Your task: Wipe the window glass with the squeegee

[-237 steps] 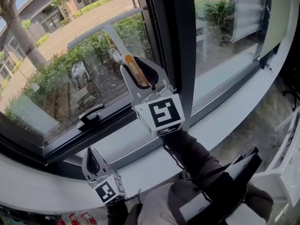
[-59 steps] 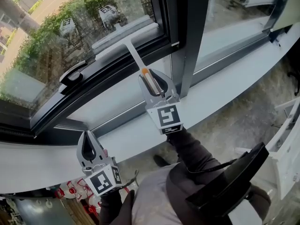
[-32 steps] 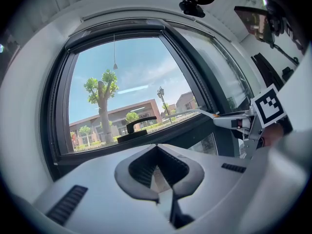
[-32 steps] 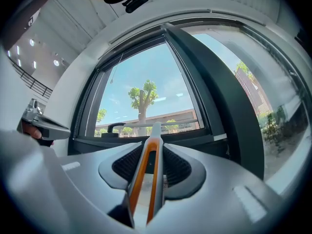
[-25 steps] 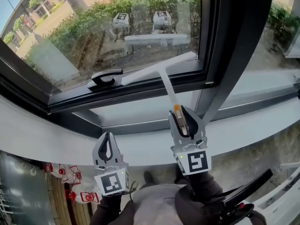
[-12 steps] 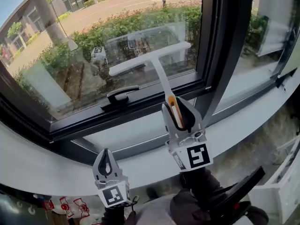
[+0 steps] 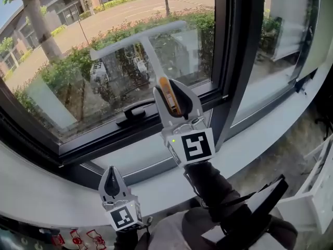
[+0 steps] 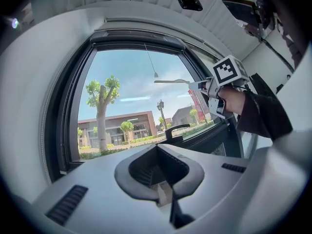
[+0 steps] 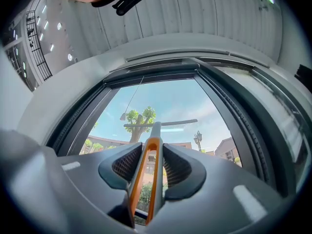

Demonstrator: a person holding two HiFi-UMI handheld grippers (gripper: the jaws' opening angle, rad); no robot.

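Higher than half a second ago, the squeegee [image 7: 139, 39] now lies with its white blade across the upper part of the window glass [image 7: 62, 82], tilted down to the left. Whether the blade touches the pane is unclear. The right claw [image 7: 167, 87] is clenched on the orange-trimmed handle, well below the blade. The left claw [image 7: 111, 173] hangs closed and empty near the sill [image 7: 31, 191]. The squeegee looks light and stiff with a soft rubber edge. It is probably best held by the handle, firmly, since the slim grip could twist under pressure.
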